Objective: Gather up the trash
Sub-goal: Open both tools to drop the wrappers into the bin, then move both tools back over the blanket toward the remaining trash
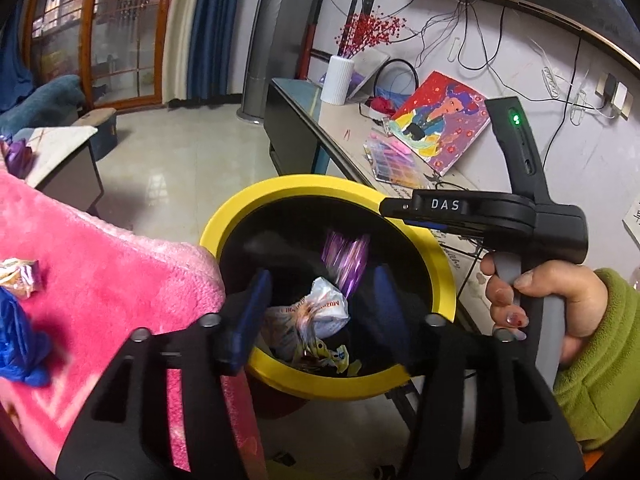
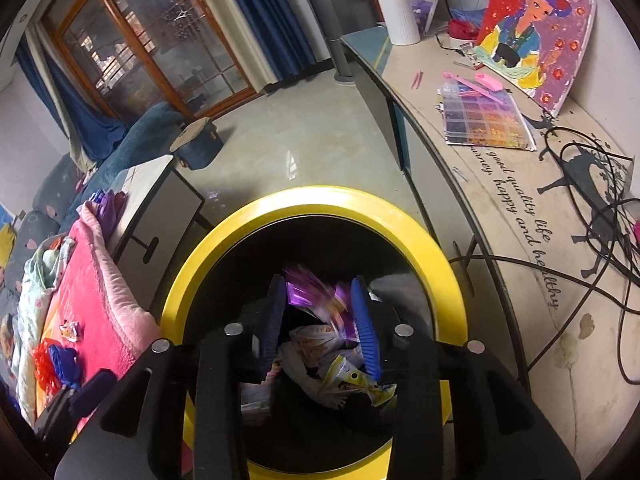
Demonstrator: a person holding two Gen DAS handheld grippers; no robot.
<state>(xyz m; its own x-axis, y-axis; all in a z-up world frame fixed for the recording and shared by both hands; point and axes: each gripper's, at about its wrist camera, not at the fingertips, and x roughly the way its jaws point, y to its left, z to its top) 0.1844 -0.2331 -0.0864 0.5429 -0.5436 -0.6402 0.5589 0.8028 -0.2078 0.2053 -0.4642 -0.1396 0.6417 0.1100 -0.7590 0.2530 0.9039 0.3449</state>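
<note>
- Right gripper (image 2: 318,320), lower centre: fingers apart over the yellow-rimmed bin (image 2: 440,256), a blurred purple wrapper (image 2: 308,288) between them, apparently loose.
- Left gripper (image 1: 318,300), lower centre: fingers spread wide, holding nothing, above the same bin (image 1: 224,220).

Both hand-held grippers point downward with jaws apart: the left hand-held gripper (image 1: 320,300) empty, the right hand-held gripper (image 2: 320,320) gripped by a green-sleeved hand (image 1: 532,304).

On the long sideboard (image 2: 500,240) I see a white vase (image 2: 398,16) at its far end, a painting (image 2: 536,32) beside it, a bead organizer (image 2: 486,120) nearer me.
</note>
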